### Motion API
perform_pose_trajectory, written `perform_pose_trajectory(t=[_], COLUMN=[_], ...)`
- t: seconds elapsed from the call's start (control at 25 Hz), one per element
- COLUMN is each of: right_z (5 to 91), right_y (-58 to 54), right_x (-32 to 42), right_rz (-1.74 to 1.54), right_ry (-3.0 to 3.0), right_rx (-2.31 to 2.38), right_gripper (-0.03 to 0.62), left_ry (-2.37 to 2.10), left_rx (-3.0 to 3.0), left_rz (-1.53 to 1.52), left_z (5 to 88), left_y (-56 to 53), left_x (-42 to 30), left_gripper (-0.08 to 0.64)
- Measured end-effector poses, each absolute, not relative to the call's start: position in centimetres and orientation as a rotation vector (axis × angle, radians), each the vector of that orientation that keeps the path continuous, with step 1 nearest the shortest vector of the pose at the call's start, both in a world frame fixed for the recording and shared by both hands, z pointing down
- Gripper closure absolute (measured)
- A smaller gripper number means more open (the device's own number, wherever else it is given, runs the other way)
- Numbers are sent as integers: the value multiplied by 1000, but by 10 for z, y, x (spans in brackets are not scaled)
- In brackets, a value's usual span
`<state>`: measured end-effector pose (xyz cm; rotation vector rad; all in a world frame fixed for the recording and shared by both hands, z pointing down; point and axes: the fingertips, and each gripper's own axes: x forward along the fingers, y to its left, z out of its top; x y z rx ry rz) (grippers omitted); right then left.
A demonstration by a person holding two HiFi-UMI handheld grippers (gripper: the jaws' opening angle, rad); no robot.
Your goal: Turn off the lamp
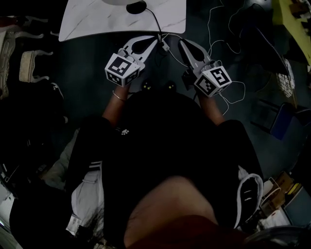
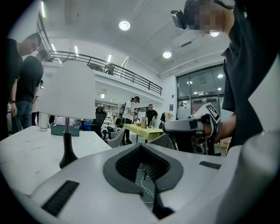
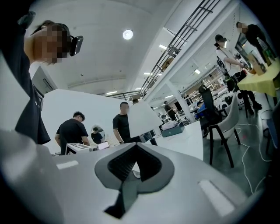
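The lamp stands on the white marble table (image 1: 97, 22); only its black base (image 1: 136, 7) shows in the head view, with a black cord (image 1: 156, 22) running off the table's front edge. The left gripper view shows the white shade (image 2: 65, 89) and black stem (image 2: 66, 151), with no clear glow. Both grippers hang side by side just in front of the table edge, pointing at it. My left gripper (image 1: 155, 42) (image 2: 142, 157) is shut and holds nothing. My right gripper (image 1: 182, 44) (image 3: 134, 154) is shut and holds nothing; past it I see the shade (image 3: 141, 119).
White cables (image 1: 228, 48) trail over the dark floor right of the table. A teal box (image 2: 64, 130) sits on the table behind the lamp. Behind the table stand people (image 3: 73, 131), chairs (image 3: 218, 127) and a yellow table (image 2: 142, 130). Shoes (image 1: 26, 65) lie on the floor at left.
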<state>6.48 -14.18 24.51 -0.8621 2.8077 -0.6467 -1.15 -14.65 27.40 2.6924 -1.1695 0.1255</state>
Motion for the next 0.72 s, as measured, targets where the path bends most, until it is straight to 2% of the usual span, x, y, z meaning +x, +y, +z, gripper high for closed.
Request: perform_pose_trajectory(t=[0.72], right_z=[252], right_y=[-137], right_x=[61], right_rz=[-715], right_ry=[2797], right_rx=[-858], right_gripper=[592], left_ry=[-1217], left_rx=[2666], left_rz=[151], left_z=[276], left_y=[-137], left_x=[-23], left_gripper=[552])
